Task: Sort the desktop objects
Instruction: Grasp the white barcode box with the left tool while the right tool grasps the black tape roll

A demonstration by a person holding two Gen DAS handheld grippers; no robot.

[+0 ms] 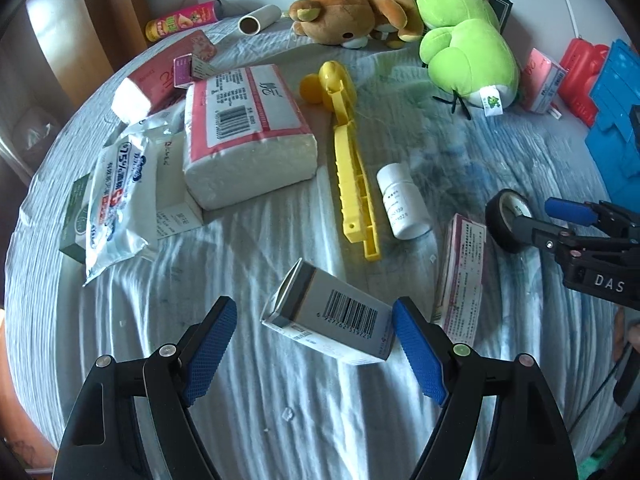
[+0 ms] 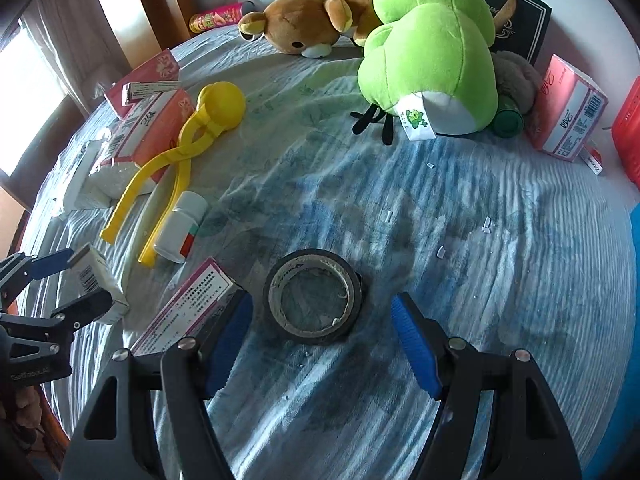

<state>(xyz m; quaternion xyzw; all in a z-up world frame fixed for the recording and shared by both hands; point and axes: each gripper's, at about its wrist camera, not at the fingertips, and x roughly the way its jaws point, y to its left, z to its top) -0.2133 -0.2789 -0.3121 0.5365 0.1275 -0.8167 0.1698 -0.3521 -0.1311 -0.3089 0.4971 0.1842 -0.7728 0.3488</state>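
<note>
- Our left gripper (image 1: 314,346) has its jaws spread wide around a small grey carton with a barcode (image 1: 332,316). The carton sits tilted between the blue pads; the right pad (image 1: 418,354) looks to be at its corner, the left pad stands clear of it.
- Our right gripper (image 2: 322,338) is also spread apart, straddling a roll of black tape (image 2: 313,296) that lies flat on the blue-white cloth (image 2: 460,280). Neither pad touches the roll.
- For the carton, we would square the jaws to its long faces before closing, since a grip across a corner would likely twist it out.
- For the tape, we judge a low grip across the outer rim best; the roll is round and could squirt forward if pinched high.
- The pink-and-white printed box (image 2: 188,308) lies just beside the right gripper's left finger, so we should keep that finger from dragging it along.
- The white pill bottle (image 1: 402,202) and the yellow plastic tongs (image 1: 352,168) lie close ahead of both grippers; lifting straight up avoids knocking them.
- Where each item belongs, we cannot tell from these views.
</note>
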